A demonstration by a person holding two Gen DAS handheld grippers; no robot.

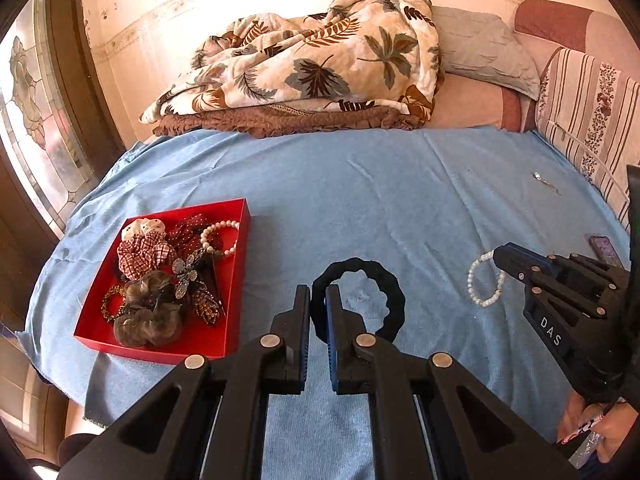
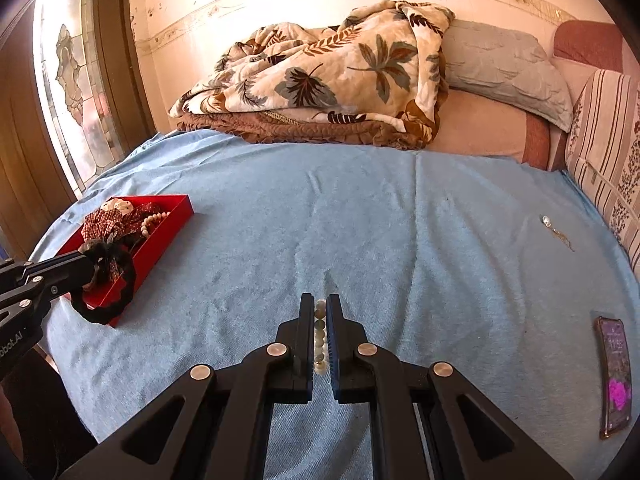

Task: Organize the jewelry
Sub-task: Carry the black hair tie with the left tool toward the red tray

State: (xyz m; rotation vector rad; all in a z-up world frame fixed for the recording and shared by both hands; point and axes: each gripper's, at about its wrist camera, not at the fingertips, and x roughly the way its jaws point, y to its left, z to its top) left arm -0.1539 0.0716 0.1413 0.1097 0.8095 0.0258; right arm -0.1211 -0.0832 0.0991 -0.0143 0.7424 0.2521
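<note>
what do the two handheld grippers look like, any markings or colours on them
Both are black plastic with angular, cut-out linkage arms and round silver pivot pins. The left gripper and right gripper have blue pads lining the inner finger faces. White lettering shows on the bodies: "DAS" on the right, "obot.AI" on the left.

Two pearl bracelets [image 1: 485,280], one red box [image 1: 234,280], one phone [image 2: 616,376].

Bed under light blue sheet [image 2: 360,208]. Red tray [image 1: 236,280] of hair accessories at 9 o'clock. Small silver trinket with chain [image 2: 554,230] at 2 o'clock. Phone [image 2: 616,376], screen lit, at 4 o'clock. Leaf-print quilt [image 2: 320,76] bunched at 12 o'clock; grey pillow [image 2: 500,60] just beside it, toward 1 o'clock.
</note>
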